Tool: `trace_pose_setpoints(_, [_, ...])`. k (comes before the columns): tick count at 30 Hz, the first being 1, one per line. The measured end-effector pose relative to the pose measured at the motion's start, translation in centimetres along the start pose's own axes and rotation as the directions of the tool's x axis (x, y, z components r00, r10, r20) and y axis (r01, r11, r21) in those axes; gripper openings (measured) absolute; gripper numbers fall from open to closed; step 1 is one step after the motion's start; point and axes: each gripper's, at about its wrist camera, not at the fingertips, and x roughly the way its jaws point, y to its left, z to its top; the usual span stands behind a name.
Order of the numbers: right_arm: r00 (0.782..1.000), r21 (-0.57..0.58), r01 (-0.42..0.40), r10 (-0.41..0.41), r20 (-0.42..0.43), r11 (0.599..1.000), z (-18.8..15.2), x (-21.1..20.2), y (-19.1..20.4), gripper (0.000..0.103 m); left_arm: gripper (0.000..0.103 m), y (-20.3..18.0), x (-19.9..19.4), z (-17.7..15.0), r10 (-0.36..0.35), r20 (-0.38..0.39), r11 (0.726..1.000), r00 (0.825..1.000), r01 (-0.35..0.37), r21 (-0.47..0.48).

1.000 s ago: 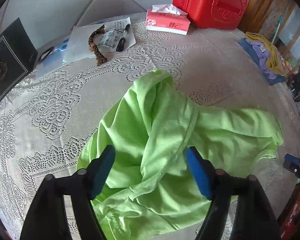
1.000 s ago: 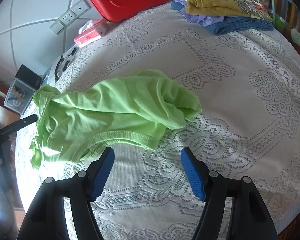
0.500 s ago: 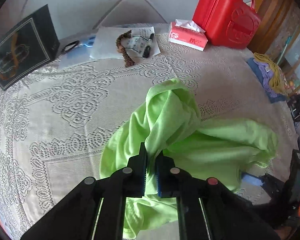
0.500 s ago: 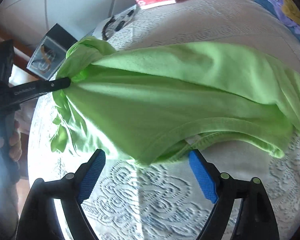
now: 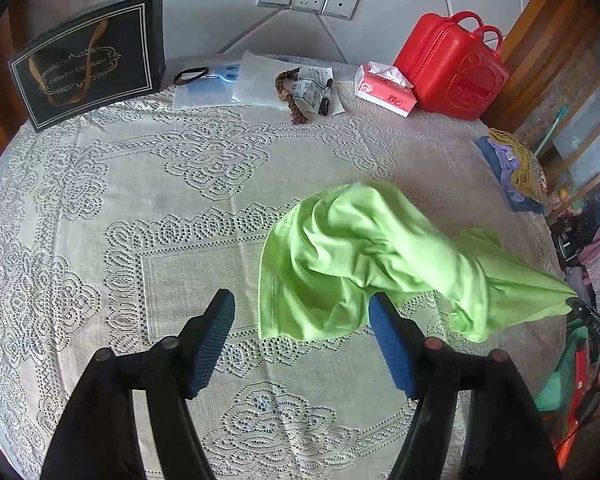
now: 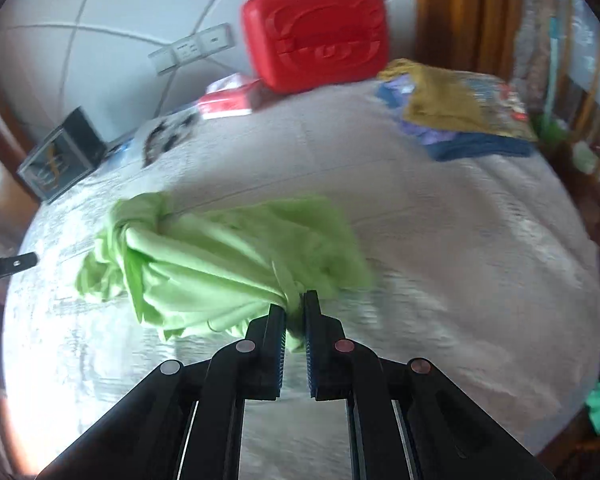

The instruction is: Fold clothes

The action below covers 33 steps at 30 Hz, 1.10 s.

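Observation:
A crumpled lime-green shirt (image 5: 364, 256) lies on the lace tablecloth (image 5: 180, 208), right of centre in the left wrist view. My left gripper (image 5: 302, 328) is open and empty, its right pad close by the shirt's near edge. My right gripper (image 6: 294, 316) is shut on the near edge of the green shirt (image 6: 220, 264), which bunches up and stretches away to the left. In the left wrist view the shirt's far right corner is pulled taut to the right gripper tip (image 5: 580, 306).
At the back stand a red case (image 5: 452, 68), a tissue box (image 5: 384, 90), papers with a pen (image 5: 288, 84) and a black gift bag (image 5: 88, 64). A stack of folded clothes (image 6: 460, 108) lies at the table's right edge.
My left gripper has let go of the shirt, opened and drawn back to the left. My right gripper has closed on the shirt's edge and is pulling it; its view is motion-blurred.

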Motion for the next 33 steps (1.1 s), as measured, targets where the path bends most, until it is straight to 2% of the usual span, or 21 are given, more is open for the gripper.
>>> trace_pose_setpoints(2, [0.994, 0.048, 0.11, -0.109, -0.009, 0.993, -0.2, -0.1, -3.8, 0.01, 0.069, -0.7, 1.0, 0.2, 0.013, 0.003, 1.0, 1.0, -0.013, 0.013])
trace_pose_setpoints(3, [0.99, 0.074, 0.142, -0.14, -0.019, 0.987, -0.2, 0.0, -5.3, 0.017, 0.069, -1.1, 1.8, 0.3, 0.022, 0.001, 0.999, 1.0, -0.022, 0.024])
trace_pose_setpoints(4, [0.986, 0.099, 0.169, -0.166, -0.033, 0.981, -0.3, 0.0, -6.6, 0.032, 0.069, -1.6, 2.5, 0.4, 0.03, -0.001, 0.999, 1.0, -0.03, 0.036])
trace_pose_setpoints(5, [0.985, 0.12, 0.173, -0.17, -0.035, 0.978, -0.5, -0.2, -7.2, 0.038, 0.069, -1.9, 3.4, 0.5, 0.036, -0.012, 0.998, 0.999, -0.036, 0.045])
trace_pose_setpoints(6, [0.99, 0.133, 0.143, -0.141, -0.025, 0.981, -0.7, -0.5, -7.2, 0.04, 0.069, -2.1, 4.5, 0.5, 0.039, -0.028, 0.998, 0.999, -0.038, 0.053])
trace_pose_setpoints(9, [0.999, 0.135, -0.03, 0.033, -0.017, 0.99, -1.6, -0.7, -5.2, 0.041, 0.069, -2.6, 7.6, 0.8, 0.053, -0.08, 0.997, 0.995, -0.048, 0.061])
trace_pose_setpoints(12, [0.982, 0.089, -0.165, 0.172, -0.074, 0.982, -2.5, 0.9, -1.6, 0.04, 0.069, -3.5, 9.8, 1.7, 0.022, -0.117, 0.999, 0.993, -0.016, 0.051])
trace_pose_setpoints(14, [0.965, 0.055, -0.231, 0.236, -0.117, 0.972, -2.9, 2.1, 0.8, 0.038, 0.069, -5.3, 10.6, 2.7, -0.003, -0.122, 0.996, 0.993, 0.014, 0.09])
trace_pose_setpoints(18, [0.945, 0.046, -0.272, 0.276, -0.175, 0.961, -3.7, 4.4, 3.0, 0.039, 0.069, -9.9, 11.6, 5.7, -0.048, -0.127, 0.984, 0.991, 0.069, 0.167])
trace_pose_setpoints(21, [0.938, 0.038, -0.278, 0.28, -0.202, 0.96, -4.3, 5.5, 3.9, 0.048, 0.069, -12.8, 13.5, 8.3, -0.042, -0.151, 0.98, 0.988, 0.07, 0.186])
trace_pose_setpoints(24, [0.937, 0.036, -0.279, 0.281, -0.208, 0.959, -4.6, 6.3, 4.1, 0.055, 0.069, -14.8, 16.9, 10.0, -0.04, -0.219, 0.982, 0.975, 0.079, 0.171])
trace_pose_setpoints(28, [0.937, 0.035, -0.276, 0.277, -0.214, 0.96, -4.6, 7.4, 4.3, 0.073, 0.069, -16.1, 21.0, 10.7, 0.045, -0.287, 0.979, 0.957, 0.015, 0.205])
trace_pose_setpoints(29, [0.937, 0.029, -0.278, 0.277, -0.212, 0.96, -4.5, 7.6, 4.5, 0.075, 0.069, -16.3, 21.6, 10.6, 0.06, -0.299, 0.977, 0.952, 0.005, 0.213])
trace_pose_setpoints(31, [0.936, 0.012, -0.286, 0.282, -0.211, 0.958, -4.6, 8.1, 5.0, 0.079, 0.061, -16.9, 21.7, 10.4, 0.102, -0.281, 0.964, 0.954, -0.025, 0.265])
trace_pose_setpoints(32, [0.937, -0.006, -0.281, 0.273, -0.219, 0.96, -4.6, 8.6, 5.3, 0.079, 0.044, -17.0, 21.5, 10.2, 0.143, -0.272, 0.953, 0.952, -0.059, 0.296])
trace_pose_setpoints(33, [0.938, -0.028, -0.271, 0.258, -0.23, 0.962, -4.6, 9.0, 5.7, 0.075, 0.023, -17.0, 21.2, 10.1, 0.168, -0.266, 0.948, 0.949, -0.081, 0.308])
